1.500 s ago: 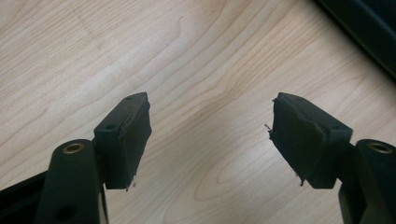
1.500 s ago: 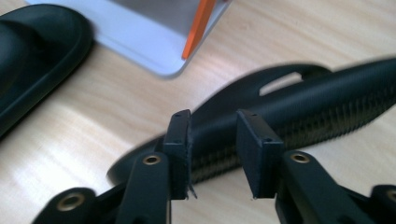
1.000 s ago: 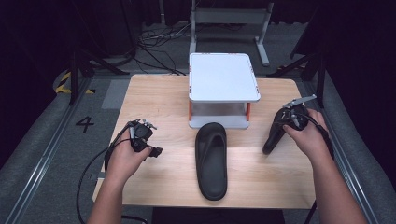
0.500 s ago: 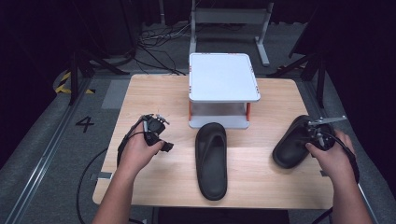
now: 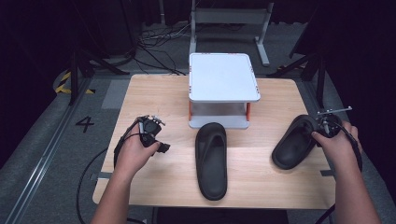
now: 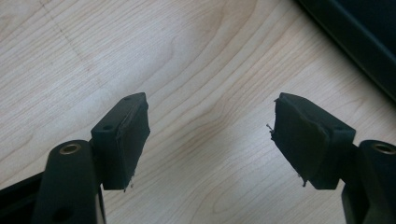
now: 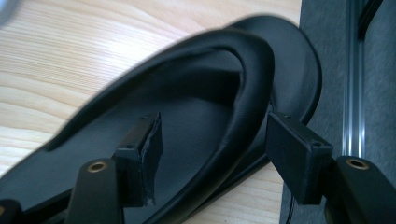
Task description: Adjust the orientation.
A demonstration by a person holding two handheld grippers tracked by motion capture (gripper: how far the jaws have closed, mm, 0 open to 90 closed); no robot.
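Two black sandals lie on a wooden surface [image 5: 154,93] before a small white shelf [image 5: 223,77]. One sandal [image 5: 211,159] rests flat at the centre. The other sandal [image 5: 294,142] lies at the right edge, apparently just set down or about to be lifted. The right claw [image 7: 212,156] straddles its strap, jaws apart, not clamped. The left claw [image 6: 210,135] hovers wide open, empty, above bare wood.
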